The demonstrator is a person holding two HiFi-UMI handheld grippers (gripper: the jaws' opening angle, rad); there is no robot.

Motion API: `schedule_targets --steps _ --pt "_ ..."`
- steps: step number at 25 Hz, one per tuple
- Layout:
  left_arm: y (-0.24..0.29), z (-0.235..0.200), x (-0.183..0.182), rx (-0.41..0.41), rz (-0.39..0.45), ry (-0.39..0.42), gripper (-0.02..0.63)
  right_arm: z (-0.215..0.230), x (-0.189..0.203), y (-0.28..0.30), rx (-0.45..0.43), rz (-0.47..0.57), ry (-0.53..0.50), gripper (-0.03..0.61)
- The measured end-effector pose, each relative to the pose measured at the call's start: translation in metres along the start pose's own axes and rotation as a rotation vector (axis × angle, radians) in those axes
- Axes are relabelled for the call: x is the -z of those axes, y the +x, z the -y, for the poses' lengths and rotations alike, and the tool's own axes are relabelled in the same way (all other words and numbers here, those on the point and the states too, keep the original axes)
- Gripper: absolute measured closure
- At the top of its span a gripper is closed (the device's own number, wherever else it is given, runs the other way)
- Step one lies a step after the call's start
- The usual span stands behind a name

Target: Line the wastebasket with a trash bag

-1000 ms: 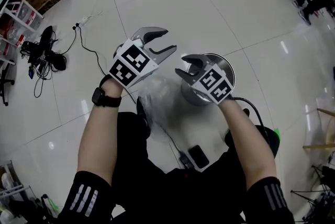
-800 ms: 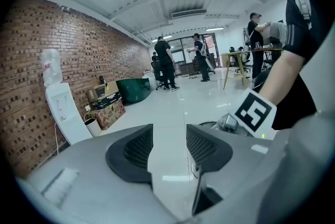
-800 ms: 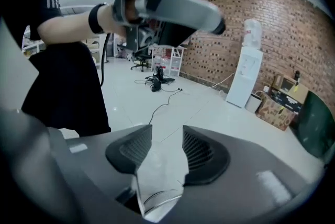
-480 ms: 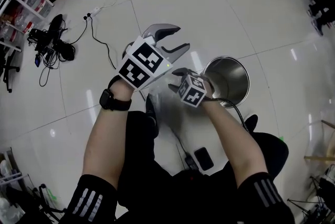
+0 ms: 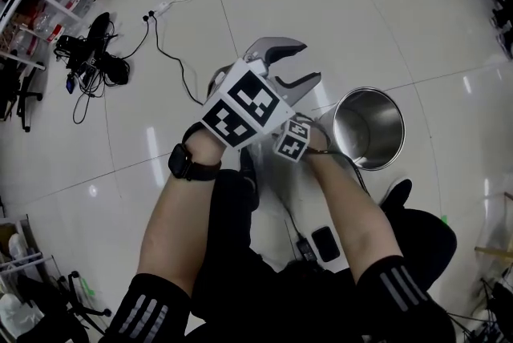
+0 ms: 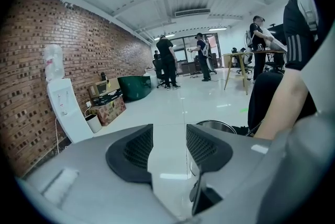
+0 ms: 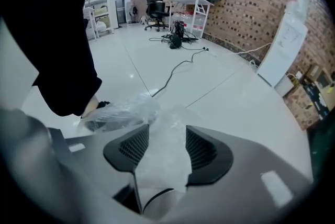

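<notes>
Just left of the wastebasket [image 5: 353, 122] in the head view, the right gripper [image 7: 167, 130] points steeply down at the trash bag [image 7: 123, 113]. The bag lies crumpled on the floor [image 5: 120, 141]. The right gripper's jaws have just been opening and now stand wide. The bag's film shows in the gap between them, but neither ribbed pad presses on it, so nothing is held.

The left gripper [image 6: 169, 132] is raised above the wastebasket's near side. Its jaws are well apart and empty, with only the tiles and the steel rim showing beyond them.

The bag is thin, clear, wrinkled plastic. It is likely almost weightless, limp and slippery, and easy to tear if pinched hard. A bunched fold near its open edge looks like the best place to grip, since a single flat layer would probably slide out of the pads.

The wastebasket is a round, polished metal cylinder. It is rigid and open-topped, with a smooth lip for the bag's mouth to fold over. The floor is glossy white tile.
</notes>
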State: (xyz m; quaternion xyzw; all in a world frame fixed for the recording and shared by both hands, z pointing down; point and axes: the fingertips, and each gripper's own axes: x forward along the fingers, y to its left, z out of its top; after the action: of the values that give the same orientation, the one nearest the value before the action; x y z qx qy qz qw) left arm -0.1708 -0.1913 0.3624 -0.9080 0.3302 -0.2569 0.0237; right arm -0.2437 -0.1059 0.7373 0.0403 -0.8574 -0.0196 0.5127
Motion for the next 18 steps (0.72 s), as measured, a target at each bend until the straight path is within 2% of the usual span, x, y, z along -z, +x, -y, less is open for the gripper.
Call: schedule_targets --steps 4,5,8,9,18 --pt "-0.001 -0.002 -0.001 0.005 -0.001 -0.001 0.42 -0.002 0.019 0.019 -0.019 -0.053 0.029 0.352" --pt "-0.002 -0.004 0.001 0.001 -0.002 -0.004 0.42 -0.001 0.021 0.021 -0.011 -0.057 0.038 0.379" --pt "-0.004 -0.006 0.007 -0.003 -0.012 -0.005 0.42 0.003 0.02 0.022 0.022 -0.046 0.075 0.533" --pt "-0.004 -0.007 0.007 -0.002 -0.012 -0.006 0.42 0.005 0.018 0.02 0.028 -0.04 0.087 0.556" --pt "0.001 -0.01 0.002 -0.016 -0.005 -0.003 0.42 0.019 -0.023 -0.032 0.077 0.077 0.09 0.571"
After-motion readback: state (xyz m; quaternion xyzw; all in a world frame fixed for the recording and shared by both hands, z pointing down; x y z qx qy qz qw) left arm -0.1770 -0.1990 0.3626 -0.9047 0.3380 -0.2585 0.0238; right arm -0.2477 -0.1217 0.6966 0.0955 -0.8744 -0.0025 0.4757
